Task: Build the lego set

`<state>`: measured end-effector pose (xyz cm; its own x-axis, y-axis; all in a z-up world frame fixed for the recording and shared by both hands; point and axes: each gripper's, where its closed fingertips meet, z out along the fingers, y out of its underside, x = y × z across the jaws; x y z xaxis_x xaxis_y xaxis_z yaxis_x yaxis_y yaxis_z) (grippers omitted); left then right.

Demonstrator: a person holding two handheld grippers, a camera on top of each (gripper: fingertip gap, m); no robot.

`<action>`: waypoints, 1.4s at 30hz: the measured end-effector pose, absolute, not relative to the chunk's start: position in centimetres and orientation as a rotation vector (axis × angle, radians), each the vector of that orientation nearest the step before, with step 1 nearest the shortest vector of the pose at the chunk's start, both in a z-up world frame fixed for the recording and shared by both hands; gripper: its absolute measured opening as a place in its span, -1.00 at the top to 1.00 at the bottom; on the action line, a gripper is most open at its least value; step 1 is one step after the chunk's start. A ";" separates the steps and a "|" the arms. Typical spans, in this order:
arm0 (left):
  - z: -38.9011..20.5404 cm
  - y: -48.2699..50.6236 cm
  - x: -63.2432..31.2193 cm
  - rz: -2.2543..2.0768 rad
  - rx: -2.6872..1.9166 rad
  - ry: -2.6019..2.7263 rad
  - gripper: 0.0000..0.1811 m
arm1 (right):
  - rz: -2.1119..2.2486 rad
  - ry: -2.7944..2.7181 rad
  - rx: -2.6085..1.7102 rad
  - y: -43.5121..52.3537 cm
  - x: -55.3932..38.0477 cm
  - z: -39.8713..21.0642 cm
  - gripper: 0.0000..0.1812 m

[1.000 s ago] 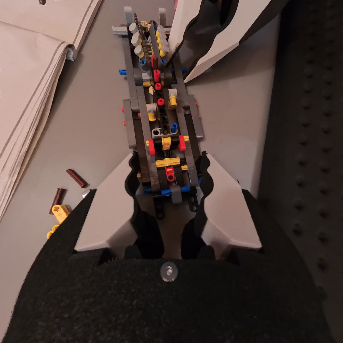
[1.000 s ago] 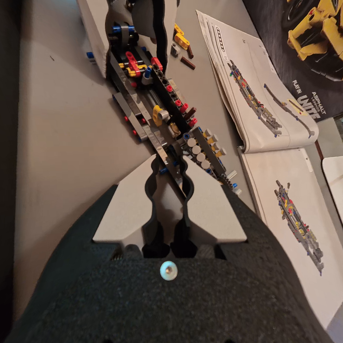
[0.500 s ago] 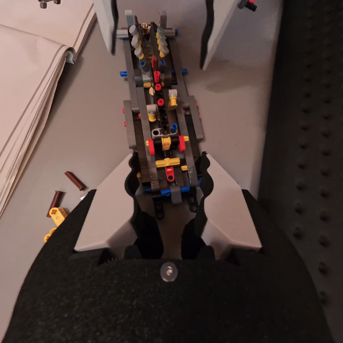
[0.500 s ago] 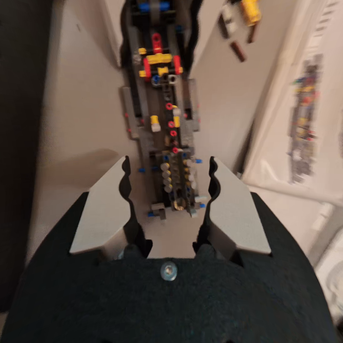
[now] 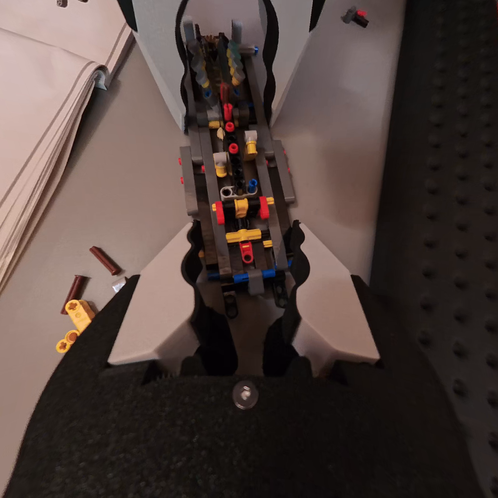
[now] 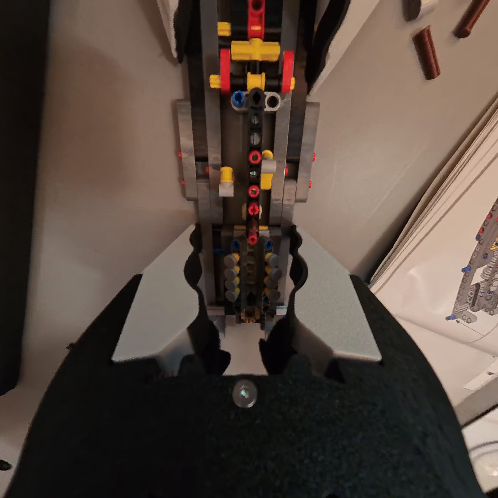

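Note:
A long grey and black lego chassis (image 5: 234, 167) with red, yellow and blue parts lies on the grey table. My left gripper (image 5: 245, 226) is shut on its near end, where the blue pins and the red connector sit, with both pads against its sides. My right gripper (image 6: 244, 231) is shut on the opposite end of the chassis (image 6: 254, 140), around the block of grey and yellow cylinders. Each gripper shows at the top of the other's view: the right gripper (image 5: 227, 122) and the left gripper (image 6: 242, 67).
An open instruction booklet (image 5: 40, 107) lies left of the chassis and shows again in the right wrist view (image 6: 444, 269). Two brown pins (image 5: 105, 260) and yellow connectors (image 5: 79, 314) lie near my left gripper. A small grey, red and black part (image 5: 355, 16) lies far right. A dark studded mat (image 5: 444, 242) borders the right side. My hands' fingertips stand some 9 cm from each other.
My right gripper let go of a side beam, opened wide, swung in line with the chassis, moved over its cylinder end and closed on it. My left gripper kept its hold.

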<state>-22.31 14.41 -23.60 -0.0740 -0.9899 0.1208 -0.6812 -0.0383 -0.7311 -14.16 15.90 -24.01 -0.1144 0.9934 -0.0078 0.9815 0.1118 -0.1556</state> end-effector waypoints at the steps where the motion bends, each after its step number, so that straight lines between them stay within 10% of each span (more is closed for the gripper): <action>1: -23.6 14.4 -22.3 -0.917 -1.759 1.794 0.29 | 0.208 -2.259 -2.032 15.9 -14.2 -24.0 0.29; 42: -23.8 14.7 -22.6 -0.827 -1.720 1.807 0.27 | 0.155 -2.281 -2.061 16.0 -13.6 -24.0 0.31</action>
